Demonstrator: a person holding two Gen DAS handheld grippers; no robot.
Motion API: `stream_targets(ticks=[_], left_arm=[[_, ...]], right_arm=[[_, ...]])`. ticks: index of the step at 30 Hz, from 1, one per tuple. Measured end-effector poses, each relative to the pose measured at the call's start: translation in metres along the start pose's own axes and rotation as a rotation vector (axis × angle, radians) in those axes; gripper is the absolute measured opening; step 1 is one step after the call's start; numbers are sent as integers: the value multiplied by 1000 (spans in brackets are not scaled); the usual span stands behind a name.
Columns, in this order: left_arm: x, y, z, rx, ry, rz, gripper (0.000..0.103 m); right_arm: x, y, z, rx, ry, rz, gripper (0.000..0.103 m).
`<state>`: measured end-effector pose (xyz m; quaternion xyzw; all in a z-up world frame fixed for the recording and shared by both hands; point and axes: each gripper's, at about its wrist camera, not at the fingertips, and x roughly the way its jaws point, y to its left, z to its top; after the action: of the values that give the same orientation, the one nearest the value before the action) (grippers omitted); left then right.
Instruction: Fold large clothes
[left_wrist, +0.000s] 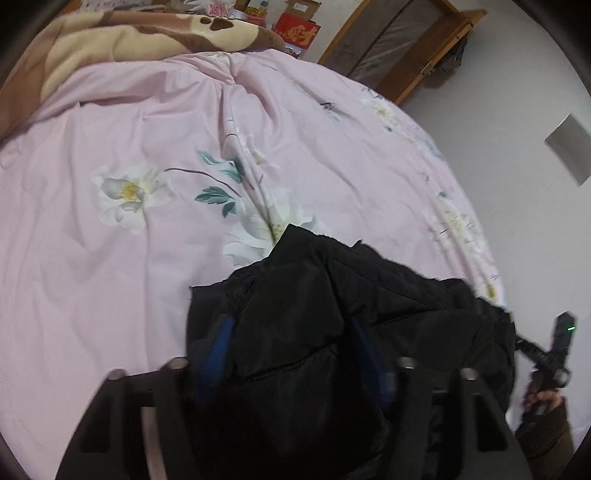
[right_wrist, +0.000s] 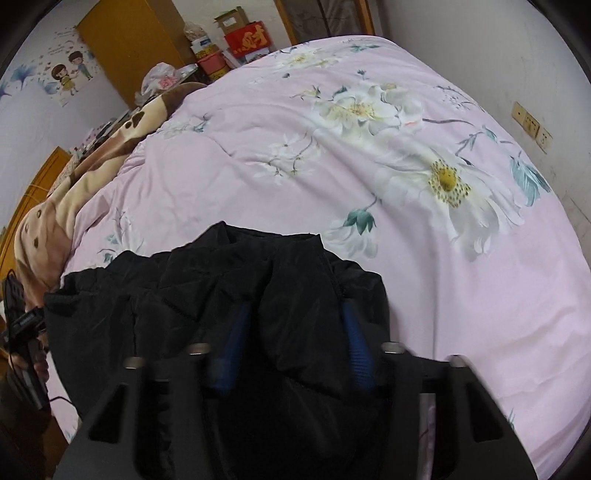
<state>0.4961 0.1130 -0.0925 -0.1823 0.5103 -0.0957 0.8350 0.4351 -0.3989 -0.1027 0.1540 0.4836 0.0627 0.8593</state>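
A black padded jacket (left_wrist: 332, 314) hangs bunched over a pink floral quilt (left_wrist: 129, 258). My left gripper (left_wrist: 291, 328) is shut on a fold of the jacket; its blue fingers (left_wrist: 219, 343) press the fabric from both sides. In the right wrist view the same jacket (right_wrist: 221, 288) spreads left over the quilt (right_wrist: 369, 147). My right gripper (right_wrist: 295, 325) is shut on another fold, blue fingers (right_wrist: 356, 339) on either side. The right gripper's body and the hand holding it show at the left wrist view's right edge (left_wrist: 554, 354).
A brown and cream blanket (left_wrist: 110, 40) lies at the head of the bed. Red boxes (right_wrist: 247, 37) and a wooden cabinet (right_wrist: 125, 48) stand beyond the bed. A wooden door frame (left_wrist: 406, 44) and white wall flank the bed's right edge.
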Motion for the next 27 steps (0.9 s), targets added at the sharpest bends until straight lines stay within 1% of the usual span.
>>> stream_targets(ticks=[1,2,3,5,8,10,12,13,14,16,17,20,22,24,25,27], left_arm=[[-2,-3,0,18,-6,19,44],[-5,-5,1,32,-14,37,34],[-8,-5,2,39,-22,50,29],[-20,-4,7,36,-63,62,25],[-38,-2,20,17,-151,44,24],[-37,-4,25,27,-168,65,24],[-25,-4,27,49,-157,103,25],[-15,-4,28,62,-139,130,25],[3,-2,28,71,-86,166,25],[32,6,25,33,-14,184,27],[38,8,24,24,-4,183,28],[54,4,25,44,21,219,29],[62,-1,25,91,40,252,29],[65,-2,24,103,44,273,31],[64,-4,23,111,41,282,32],[55,-6,23,104,9,285,36]], right_arm=[[-4,4,0,-23,-24,-11,23],[-9,8,1,-41,-42,-22,18],[-13,11,3,-57,-57,-32,16],[-26,22,9,-97,-115,-58,13],[-43,27,22,-106,-207,-70,13],[-43,31,28,-111,-235,-77,13],[-33,37,33,-136,-235,-106,13],[-23,37,35,-146,-215,-126,13],[-8,37,36,-147,-176,-154,13],[18,27,34,-133,-91,-182,13],[39,23,32,-121,-14,-209,14],[70,16,25,-107,79,-241,15],[80,18,24,-128,108,-265,16],[87,19,25,-133,145,-278,18],[90,21,26,-145,170,-283,19],[85,24,28,-146,172,-305,23]])
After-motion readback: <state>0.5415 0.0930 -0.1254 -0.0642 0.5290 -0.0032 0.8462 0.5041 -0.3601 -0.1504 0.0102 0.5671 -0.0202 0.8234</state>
